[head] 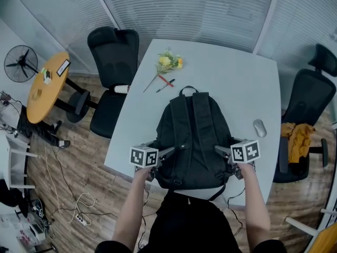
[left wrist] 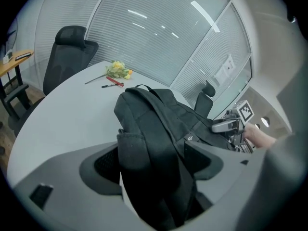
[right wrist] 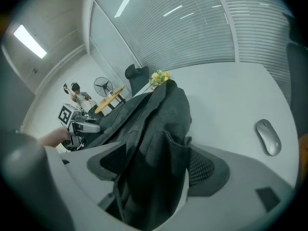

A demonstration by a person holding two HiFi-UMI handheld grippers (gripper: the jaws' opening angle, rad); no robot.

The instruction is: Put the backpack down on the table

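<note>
1. Two tools, the left tongs (head: pixel 175 150) and the right tongs (head: pixel 219 151), flank a black backpack (head: pixel 192 136), which lies flat on the bench (head: pixel 226 73), straps up, between them.
2. Jaws of the left tongs stand wide apart, with the pack's side fabric loose between them.
3. Jaws of the right tongs stand likewise around the opposite side.
4. Mouse (head: pixel 259 128) lies just outside the right tongs; flowers (head: pixel 168 62) lie beyond the pack.

— Where are the person's arms?
— The left forearm (head: pixel 131 210) and right forearm (head: pixel 256 204) reach up from 6 o'clock. The left gripper (head: pixel 176 149) sits at 7, the right gripper (head: pixel 220 150) at 5, tips turned inward.
— And the jaws?
— Both pairs stand wide apart, with the backpack (head: pixel 192 136) between them.
</note>
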